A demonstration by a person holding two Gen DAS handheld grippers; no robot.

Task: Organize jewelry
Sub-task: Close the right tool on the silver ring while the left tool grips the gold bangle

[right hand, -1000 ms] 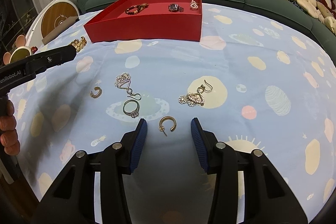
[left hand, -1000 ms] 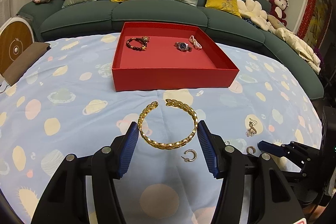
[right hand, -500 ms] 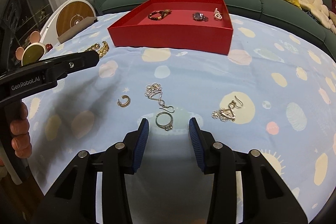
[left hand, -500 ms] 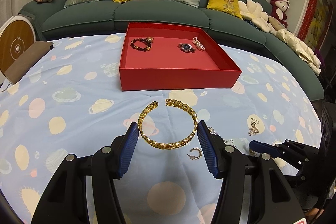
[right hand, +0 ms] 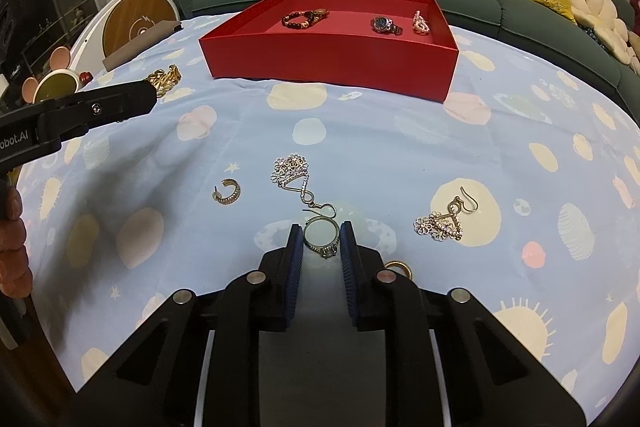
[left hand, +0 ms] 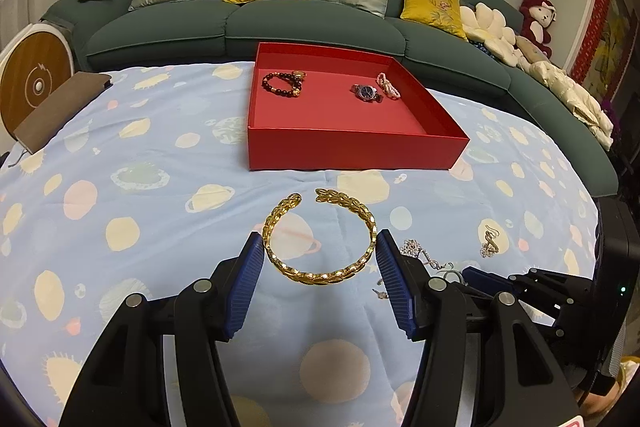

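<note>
Dim warm indoor light, soft shadows — sharp centre, fisheye-bent, vignetted edges.

A second ago my right gripper point(right hand: 321, 241) had the gold hoop earring point(right hand: 398, 268) between its open fingers; I have since slid it leftward over the planet-print cloth point(right hand: 400, 131), so the stone ring point(right hand: 322, 238) now sits between the blue pads and the hoop peeks out beside my right finger. Its jaws are closing, far narrower than before, the pads right at the ring's sides. From my left wrist view, my right gripper's blue fingertip point(left hand: 478, 275) has crept in closer, now just past the silver filigree earring point(left hand: 414, 250)
</note>
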